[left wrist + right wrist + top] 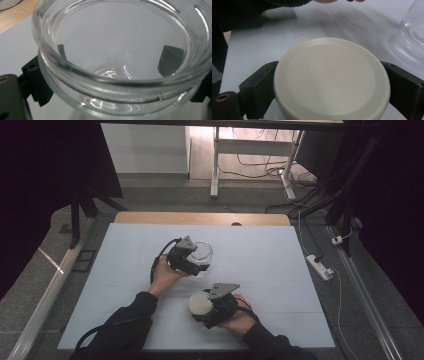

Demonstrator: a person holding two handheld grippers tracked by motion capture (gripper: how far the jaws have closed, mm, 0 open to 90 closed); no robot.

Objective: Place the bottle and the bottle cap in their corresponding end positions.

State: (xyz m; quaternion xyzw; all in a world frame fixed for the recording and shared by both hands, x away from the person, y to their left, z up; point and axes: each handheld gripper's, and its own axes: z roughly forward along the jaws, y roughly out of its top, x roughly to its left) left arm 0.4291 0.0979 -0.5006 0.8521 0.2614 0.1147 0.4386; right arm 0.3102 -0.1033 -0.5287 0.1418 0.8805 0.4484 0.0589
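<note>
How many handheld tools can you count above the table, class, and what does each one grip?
2. The left tool is farther up the table, its jaws on either side of the clear glass jar. The right tool is nearer the person, clamped on the cream lid.

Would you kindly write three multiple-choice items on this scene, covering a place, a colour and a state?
1. Where is the lid?
A. Screwed on the jar
B. Between the right gripper's fingers
C. On the floor

2. What colour is the lid?
A. Cream
B. Red
C. Blue

3. What is the state of the glass jar?
A. Full of liquid
B. Lying broken
C. Open and empty, held by the left gripper

Key: 1 B, black fingers press both lid edges. 2 A, its top shows cream. 3 C, the bare bottom shows through its open mouth.
</note>
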